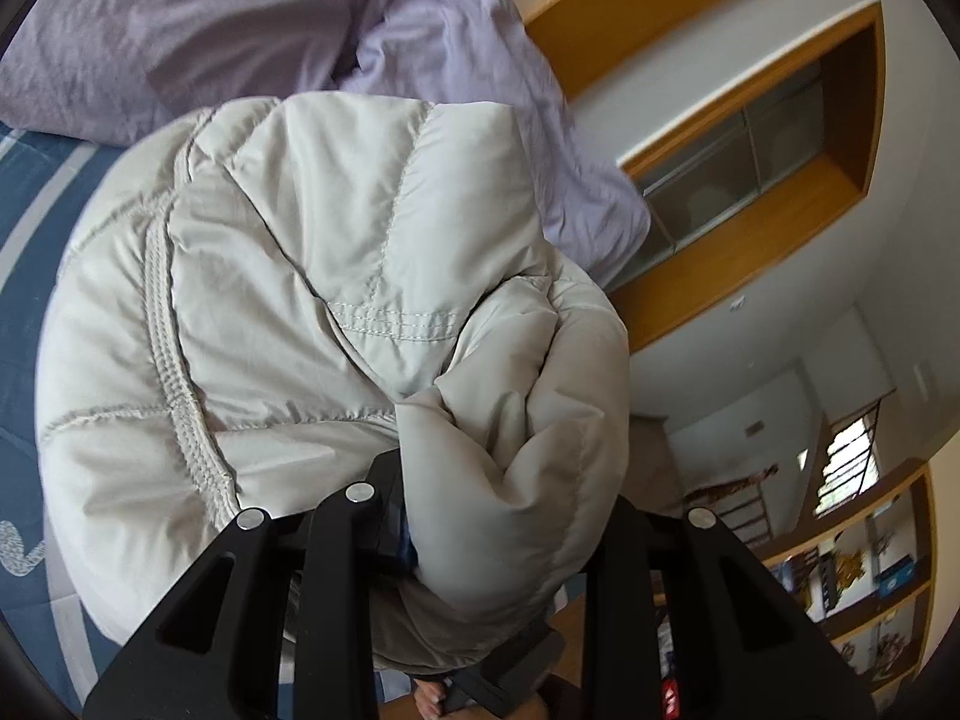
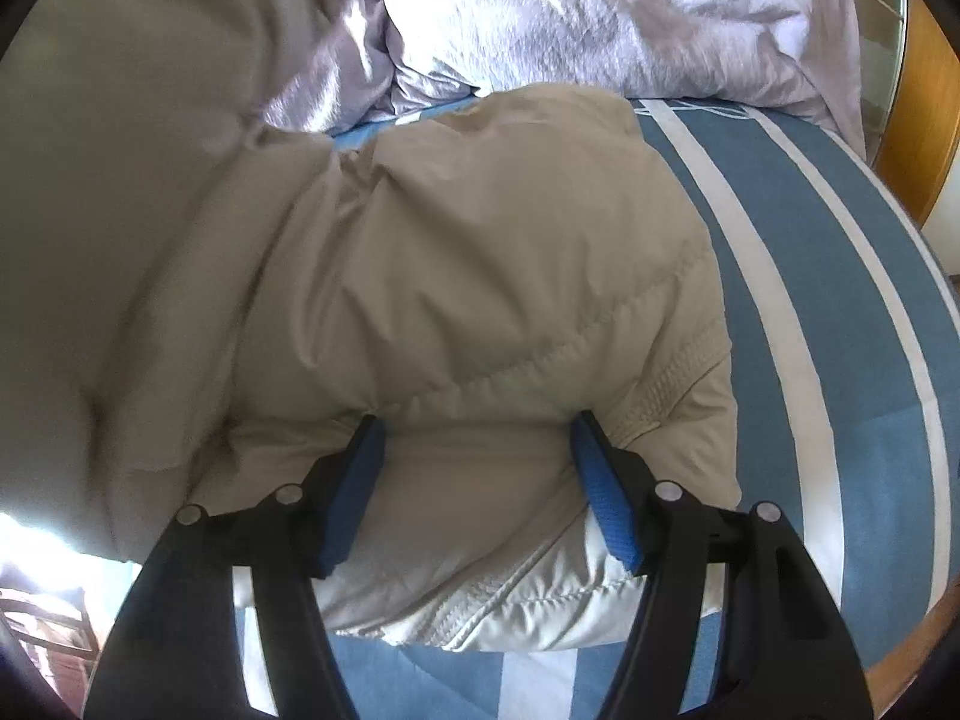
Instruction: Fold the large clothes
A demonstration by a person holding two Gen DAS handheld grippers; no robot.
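lying on a blue bedspread (image 2: 840, 300) with white stripes, one pale beige quilted jacket (image 2: 456, 276) is recorded, bunched and partly doubled over itself on the bed.

item, left hand-held gripper (image 1: 480, 516): seen in the left wrist view with its black arms drawn narrow and a thick fold of the jacket (image 1: 336, 276) clamped between them; the pinched cloth bulges out over the jaws, and a strip of blue pad is glimpsed at the left finger only. the gathered part is held up off the bedspread (image 1: 30, 210).

item, right hand-held gripper (image 2: 480, 492): seen in the right wrist view set wide, its blue pads (image 2: 354, 492) placed either side of a puffed section near the ribbed hem, both touching the fabric; the cloth is pressed in between them.

item, lilac pillows (image 1: 180, 18): two noted at the head of the bed, just beyond the jacket.

item, wooden headboard frame (image 1: 750, 252): noted behind the pillows against a white wall.

item, shelving (image 1: 870, 588) with assorted small objects: noted at the far side of the room, too small to be listed.

item, part of a person's hand (image 1: 432, 702): glimpsed beneath the left gripper.
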